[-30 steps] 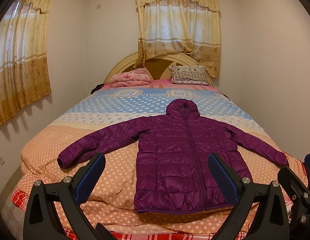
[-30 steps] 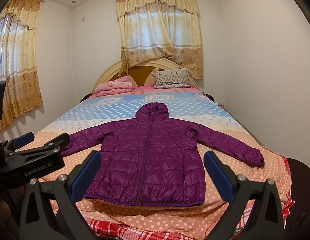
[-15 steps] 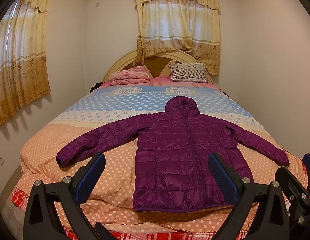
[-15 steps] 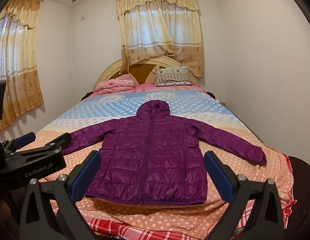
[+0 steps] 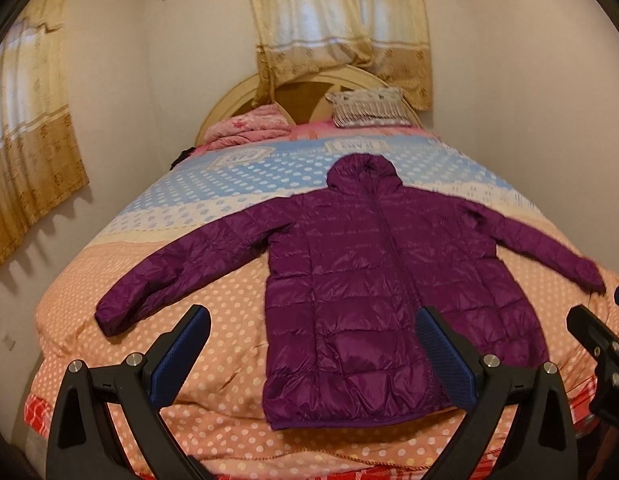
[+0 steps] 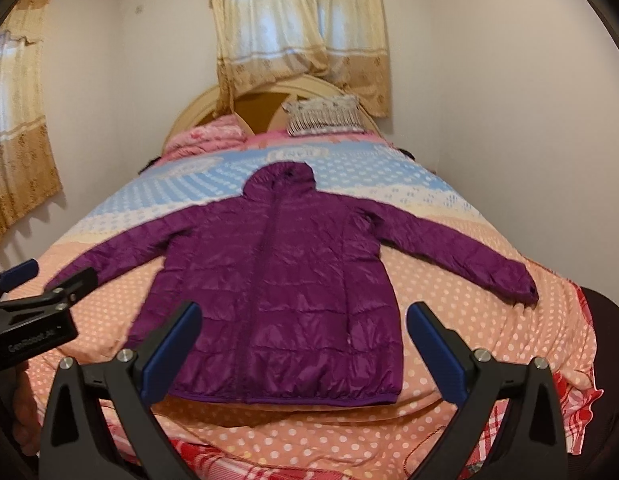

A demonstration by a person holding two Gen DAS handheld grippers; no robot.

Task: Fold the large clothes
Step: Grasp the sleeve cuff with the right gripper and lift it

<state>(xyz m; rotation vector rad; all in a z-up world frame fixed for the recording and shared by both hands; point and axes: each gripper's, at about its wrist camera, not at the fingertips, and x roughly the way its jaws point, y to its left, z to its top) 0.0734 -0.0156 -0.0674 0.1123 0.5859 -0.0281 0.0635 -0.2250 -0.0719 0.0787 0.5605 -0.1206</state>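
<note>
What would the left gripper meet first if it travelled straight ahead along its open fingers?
Probably the purple jacket: the left gripper points at its lower left body, nothing standing between. Depth is unclear, so it might first touch the dotted bedspread beside it.

A bed (image 5: 157, 280) is filling the white-walled room, wearing a polka-dot cover. Behind it an arched headboard (image 6: 309, 84) is standing under a window glowing through yellow curtains (image 6: 301, 28). Another curtain (image 5: 29, 140) is hanging left of the bed.

The black two-finger left gripper (image 5: 313, 354) with blue ribbed pads (image 5: 179, 354) is spread wide, holding nothing; the matching right gripper (image 6: 303, 346) likewise gapes empty.
</note>
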